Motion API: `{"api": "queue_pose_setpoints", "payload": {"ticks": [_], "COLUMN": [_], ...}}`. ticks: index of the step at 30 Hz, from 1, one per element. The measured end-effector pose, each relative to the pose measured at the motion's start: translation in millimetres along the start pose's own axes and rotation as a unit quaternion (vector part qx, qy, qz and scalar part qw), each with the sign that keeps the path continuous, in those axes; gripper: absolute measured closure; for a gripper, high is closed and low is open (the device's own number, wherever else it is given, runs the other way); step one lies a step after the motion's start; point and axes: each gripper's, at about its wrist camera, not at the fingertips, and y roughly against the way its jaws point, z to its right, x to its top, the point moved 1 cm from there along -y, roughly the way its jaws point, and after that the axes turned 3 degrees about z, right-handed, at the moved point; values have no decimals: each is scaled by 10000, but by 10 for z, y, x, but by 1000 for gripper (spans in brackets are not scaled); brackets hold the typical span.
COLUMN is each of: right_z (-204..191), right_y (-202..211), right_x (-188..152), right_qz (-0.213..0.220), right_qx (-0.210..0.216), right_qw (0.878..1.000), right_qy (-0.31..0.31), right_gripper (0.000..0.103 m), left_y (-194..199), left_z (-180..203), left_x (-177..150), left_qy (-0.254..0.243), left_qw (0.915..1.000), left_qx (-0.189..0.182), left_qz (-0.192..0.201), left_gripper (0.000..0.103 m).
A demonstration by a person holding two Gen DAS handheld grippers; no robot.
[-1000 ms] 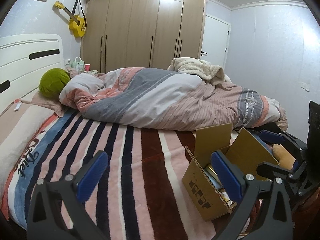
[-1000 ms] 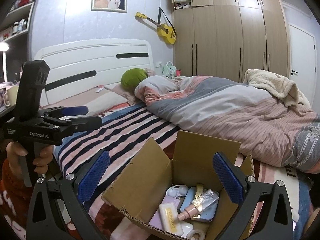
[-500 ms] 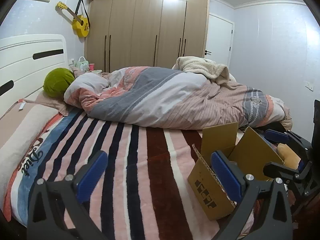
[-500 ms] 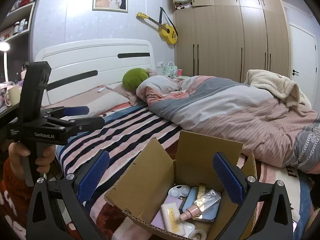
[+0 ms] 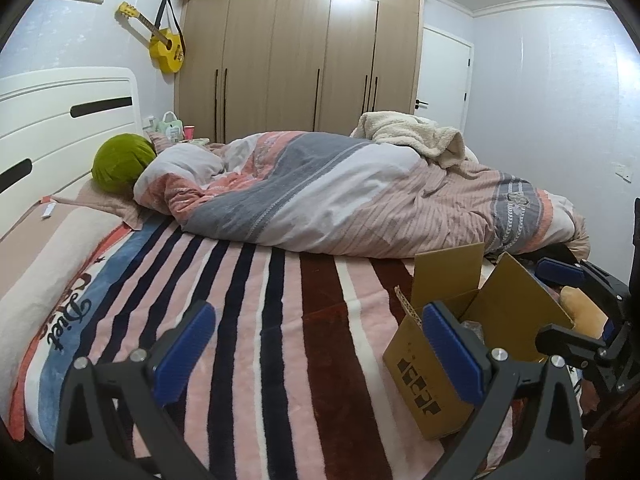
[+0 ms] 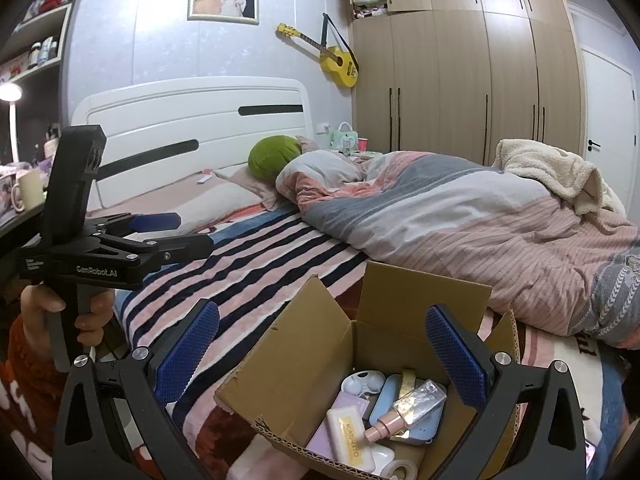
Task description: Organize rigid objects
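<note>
An open cardboard box [image 6: 288,380] stands on the striped blanket near the bed's front edge; it also shows in the left wrist view [image 5: 424,384]. Inside lie several small items: a pink-capped clear bottle [image 6: 404,412], a cream bar box [image 6: 350,436], a light blue case [image 6: 388,400], a white round case [image 6: 362,382] and a tape roll [image 6: 398,470]. My right gripper [image 6: 320,356] is open and empty, hovering over the box. My left gripper [image 5: 320,356] is open and empty over the blanket left of the box; it shows from the side in the right wrist view [image 6: 176,232].
A rumpled duvet [image 5: 340,192] and cream fleece [image 5: 412,136] cover the far half of the bed. A green round pillow [image 5: 122,162] lies by the white headboard [image 6: 192,120]. A wardrobe [image 5: 296,64] stands behind. The striped blanket [image 5: 248,312] stretches left of the box.
The left gripper has drawn back and to the left, so the box sits farther right in its view. The right gripper has barely shifted over the box. Both stay open.
</note>
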Motion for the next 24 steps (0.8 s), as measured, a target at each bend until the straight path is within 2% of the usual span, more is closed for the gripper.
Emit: {"api": "queue_pose_setpoints", "payload": {"ticks": [24], "right_z": [6], "right_y": [-8], "right_x": [2], "right_qz": [-11], "right_qx": [14], "right_qw": [10000], "right_qy": [-7], "right_gripper": [0], "left_y": [12], "left_z": [-44], "left_x": [-1], "left_qy": [26], "left_qw": [10000], "left_qx": [85], "left_qz": [-2], "left_gripper": [1]}}
